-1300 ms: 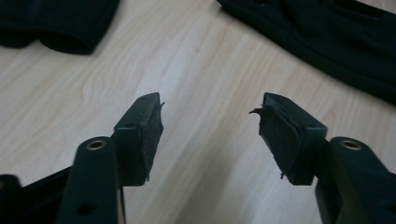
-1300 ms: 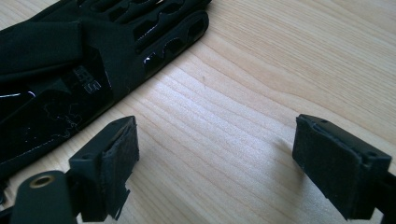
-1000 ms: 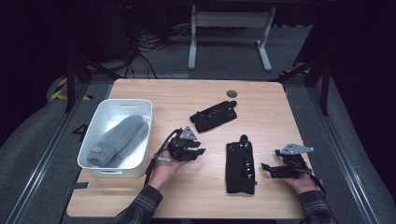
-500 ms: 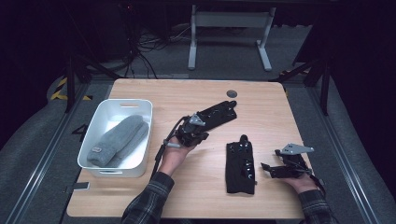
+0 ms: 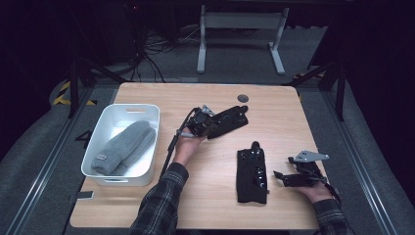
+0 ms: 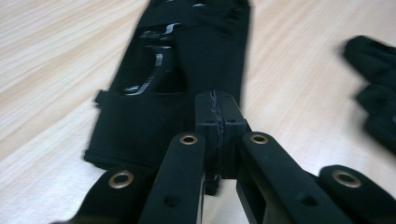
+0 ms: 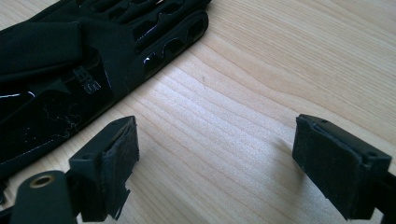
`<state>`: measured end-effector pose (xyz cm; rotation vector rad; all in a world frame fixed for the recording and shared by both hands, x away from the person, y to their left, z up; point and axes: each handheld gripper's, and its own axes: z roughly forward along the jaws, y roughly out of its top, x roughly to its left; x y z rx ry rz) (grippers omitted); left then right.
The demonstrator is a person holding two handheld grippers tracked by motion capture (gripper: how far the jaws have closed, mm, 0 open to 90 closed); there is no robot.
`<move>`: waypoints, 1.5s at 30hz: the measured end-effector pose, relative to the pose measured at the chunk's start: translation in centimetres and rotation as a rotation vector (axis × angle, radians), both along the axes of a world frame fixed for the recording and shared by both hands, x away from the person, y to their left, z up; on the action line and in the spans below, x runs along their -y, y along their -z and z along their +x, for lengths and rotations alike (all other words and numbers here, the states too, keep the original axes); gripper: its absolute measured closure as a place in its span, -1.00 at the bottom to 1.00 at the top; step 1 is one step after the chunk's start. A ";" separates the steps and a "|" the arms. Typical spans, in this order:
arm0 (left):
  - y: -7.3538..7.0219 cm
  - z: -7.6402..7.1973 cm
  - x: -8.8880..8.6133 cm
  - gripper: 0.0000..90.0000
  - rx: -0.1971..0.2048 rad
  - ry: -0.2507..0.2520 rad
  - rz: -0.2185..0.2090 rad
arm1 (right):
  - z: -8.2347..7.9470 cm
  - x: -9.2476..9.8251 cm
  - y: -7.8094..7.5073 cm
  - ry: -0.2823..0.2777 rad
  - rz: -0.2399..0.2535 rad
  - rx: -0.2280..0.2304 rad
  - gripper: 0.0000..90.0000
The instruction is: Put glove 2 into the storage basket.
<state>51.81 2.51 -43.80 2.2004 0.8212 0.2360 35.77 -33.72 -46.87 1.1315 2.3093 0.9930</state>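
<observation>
Left gripper, jaws together, over near end of far black glove.

The person wears dark plaid sleeves, and each black tool, the left tool and the right tool, has brass-coloured rivets on its arms, a thin black cable, and a grey three-cornered plate on top.

Black glove flat on table
</observation>
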 end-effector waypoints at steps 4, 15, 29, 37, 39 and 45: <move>1.2 0.6 0.1 1.00 -0.032 -0.013 0.018 | 0.0 0.0 0.0 0.000 0.000 0.000 -0.67; 1.8 -1.3 0.1 1.00 -0.048 -0.005 0.000 | 0.0 0.0 0.0 0.000 0.000 0.000 -0.67; 1.6 -5.0 -1.1 1.00 -0.089 0.035 0.006 | 0.0 0.0 0.0 0.000 0.000 0.000 -0.67; 1.5 -7.0 -1.8 1.00 -0.117 0.038 0.006 | 0.0 0.0 0.0 0.000 0.001 0.000 -0.67; 1.5 -7.6 -1.9 1.00 -0.120 0.037 0.009 | 0.0 0.0 0.0 0.000 0.000 0.000 -0.67; 1.3 -9.4 -2.5 1.00 -0.125 0.038 0.036 | 0.0 0.0 0.0 0.000 0.000 0.000 -0.67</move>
